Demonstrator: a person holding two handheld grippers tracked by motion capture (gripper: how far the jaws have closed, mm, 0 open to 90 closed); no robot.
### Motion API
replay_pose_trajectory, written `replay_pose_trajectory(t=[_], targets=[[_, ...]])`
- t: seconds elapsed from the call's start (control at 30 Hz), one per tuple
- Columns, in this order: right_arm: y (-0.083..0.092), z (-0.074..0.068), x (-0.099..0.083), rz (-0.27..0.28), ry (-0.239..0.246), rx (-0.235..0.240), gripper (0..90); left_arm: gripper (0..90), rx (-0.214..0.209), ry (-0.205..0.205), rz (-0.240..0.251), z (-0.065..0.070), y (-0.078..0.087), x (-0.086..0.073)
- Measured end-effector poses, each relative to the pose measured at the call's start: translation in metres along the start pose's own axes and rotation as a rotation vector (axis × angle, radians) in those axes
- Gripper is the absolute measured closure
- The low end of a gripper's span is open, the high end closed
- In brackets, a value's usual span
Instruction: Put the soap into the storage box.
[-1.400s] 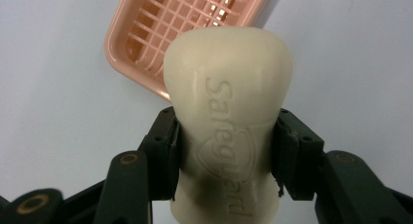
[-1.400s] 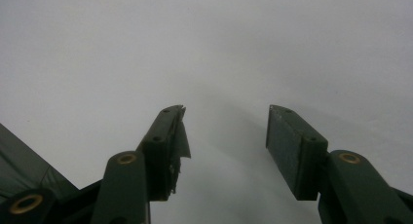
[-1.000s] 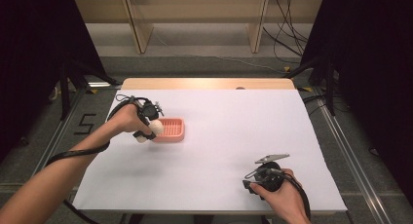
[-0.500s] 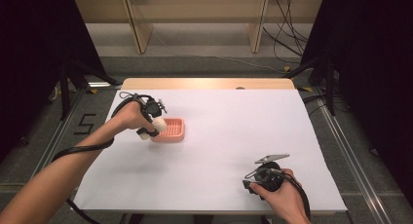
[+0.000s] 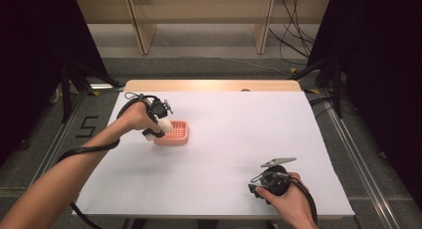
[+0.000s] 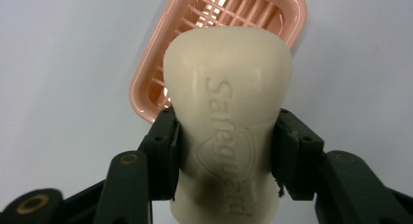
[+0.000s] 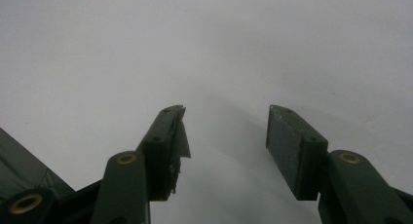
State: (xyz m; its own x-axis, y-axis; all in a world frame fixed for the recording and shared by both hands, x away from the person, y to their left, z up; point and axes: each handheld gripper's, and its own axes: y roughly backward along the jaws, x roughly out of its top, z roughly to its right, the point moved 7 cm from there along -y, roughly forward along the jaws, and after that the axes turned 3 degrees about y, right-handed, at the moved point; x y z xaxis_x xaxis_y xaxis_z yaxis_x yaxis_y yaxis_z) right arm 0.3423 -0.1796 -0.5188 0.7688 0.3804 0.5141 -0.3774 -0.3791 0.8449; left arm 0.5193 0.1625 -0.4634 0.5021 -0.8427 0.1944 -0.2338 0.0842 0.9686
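A cream bar of soap (image 6: 228, 117) with raised lettering sits clamped between the two black jaws of my left gripper (image 6: 226, 121). In the high view that left gripper (image 5: 158, 125) holds the soap (image 5: 164, 125) just above the left end of a pink slatted soap dish (image 5: 175, 133) on the white table. The same dish (image 6: 214, 34) lies right behind the soap in the left gripper view. My right gripper (image 7: 225, 112) stands open over bare white surface with nothing between its jaws. In the high view the right gripper (image 5: 255, 185) rests near the table's front right edge.
The white table top (image 5: 234, 134) has a wooden strip (image 5: 209, 85) along its far edge. Cables trail from both grippers. Wooden shelving legs (image 5: 142, 25) and loose cables stand on the floor beyond the table. Dark curtains flank both sides.
My left gripper has shifted slightly with the soap, staying at the dish's left end. The right hand has kept still.
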Motion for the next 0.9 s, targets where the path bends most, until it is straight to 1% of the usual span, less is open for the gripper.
replay_pose_trajectory(t=[0.13, 0.2, 0.33, 0.4, 0.47, 0.5, 0.67, 0.77, 0.8, 0.87, 0.9], targets=[[0.000, 0.000, 0.000, 0.000, 0.000, -0.001, 48.5, 49.2, 0.007, -0.006, 0.005, -0.002, 0.000, 0.002], [0.000, 0.000, 0.000, -0.001, -0.001, -0.001, 48.5, 49.3, 0.006, -0.008, 0.007, -0.002, -0.001, 0.003], [0.000, 0.000, 0.000, 0.003, -0.001, -0.003, 48.5, 49.3, 0.003, -0.024, 0.005, -0.002, -0.003, 0.004], [0.000, 0.000, 0.000, 0.000, -0.001, -0.003, 48.5, 49.2, -0.004, -0.020, 0.006, -0.001, -0.005, 0.004], [0.000, 0.000, 0.000, 0.000, -0.001, -0.003, 48.5, 49.3, -0.002, -0.030, 0.005, -0.002, -0.006, 0.005], [0.000, 0.000, 0.000, 0.001, -0.001, -0.003, 48.5, 49.2, -0.003, -0.023, 0.008, -0.001, -0.006, 0.006], [0.000, 0.000, 0.000, 0.000, -0.001, -0.001, 48.5, 49.2, -0.003, -0.039, 0.008, -0.002, -0.008, 0.010], [0.000, 0.001, 0.000, 0.001, 0.001, -0.001, 48.5, 49.3, -0.004, -0.043, 0.011, -0.002, -0.009, 0.013], [0.001, 0.001, -0.001, -0.001, 0.016, 0.011, 48.5, 49.2, -0.003, -0.047, 0.013, -0.002, -0.009, 0.014], [0.001, 0.001, -0.001, 0.000, 0.012, 0.011, 48.5, 49.2, -0.003, -0.043, 0.014, -0.002, -0.010, 0.015], [0.001, 0.001, -0.001, 0.000, 0.013, 0.011, 48.5, 49.2, -0.004, -0.050, 0.013, -0.002, -0.010, 0.016]])
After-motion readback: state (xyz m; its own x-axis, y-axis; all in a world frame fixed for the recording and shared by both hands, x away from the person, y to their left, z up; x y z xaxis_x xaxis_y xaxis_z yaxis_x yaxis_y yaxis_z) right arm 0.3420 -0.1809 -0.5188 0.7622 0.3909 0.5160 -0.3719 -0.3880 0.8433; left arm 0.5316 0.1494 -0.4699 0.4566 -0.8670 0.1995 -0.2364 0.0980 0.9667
